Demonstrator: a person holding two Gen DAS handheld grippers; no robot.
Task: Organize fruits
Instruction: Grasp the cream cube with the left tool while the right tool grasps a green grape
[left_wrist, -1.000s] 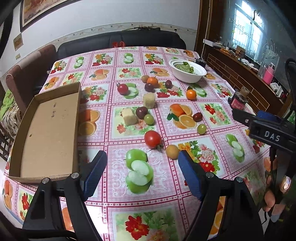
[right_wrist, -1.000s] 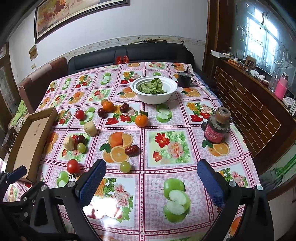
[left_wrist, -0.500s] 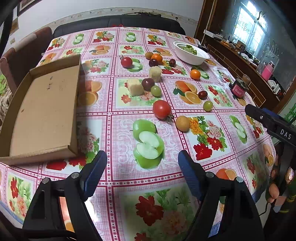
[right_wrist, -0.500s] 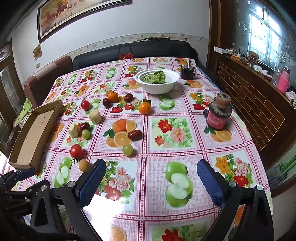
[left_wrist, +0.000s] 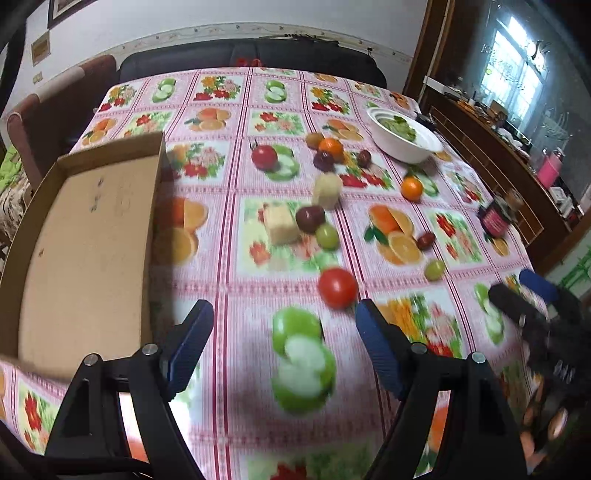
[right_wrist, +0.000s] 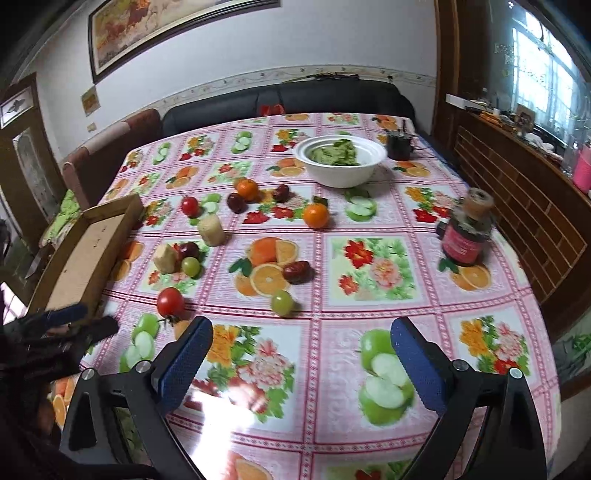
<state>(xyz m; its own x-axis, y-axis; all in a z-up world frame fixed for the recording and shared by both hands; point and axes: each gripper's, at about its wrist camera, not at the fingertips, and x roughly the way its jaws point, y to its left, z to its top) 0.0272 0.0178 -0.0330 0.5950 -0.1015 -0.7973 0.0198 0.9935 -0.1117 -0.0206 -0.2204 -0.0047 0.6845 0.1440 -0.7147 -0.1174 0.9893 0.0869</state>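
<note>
Several small fruits lie on the fruit-print tablecloth. A red tomato (left_wrist: 337, 287) sits just ahead of my open, empty left gripper (left_wrist: 284, 332), close to its right finger. The tomato also shows in the right wrist view (right_wrist: 170, 301). A green grape (right_wrist: 282, 302), a red date (right_wrist: 296, 271) and an orange (right_wrist: 316, 215) lie ahead of my open, empty right gripper (right_wrist: 301, 349). An empty cardboard tray (left_wrist: 85, 236) lies at the left. Both grippers hover above the table near its front edge. The left wrist view is blurred.
A white bowl of greens (right_wrist: 341, 160) stands at the back. A dark jar with a cork lid (right_wrist: 467, 229) stands at the right. Two pale cut chunks (left_wrist: 282, 223) lie mid-table. A wooden sideboard runs along the right; a dark sofa is behind.
My left gripper has moved forward and right, so the tomato is now close ahead of its right finger. My right gripper has dropped lower toward the table. Both stay open.
</note>
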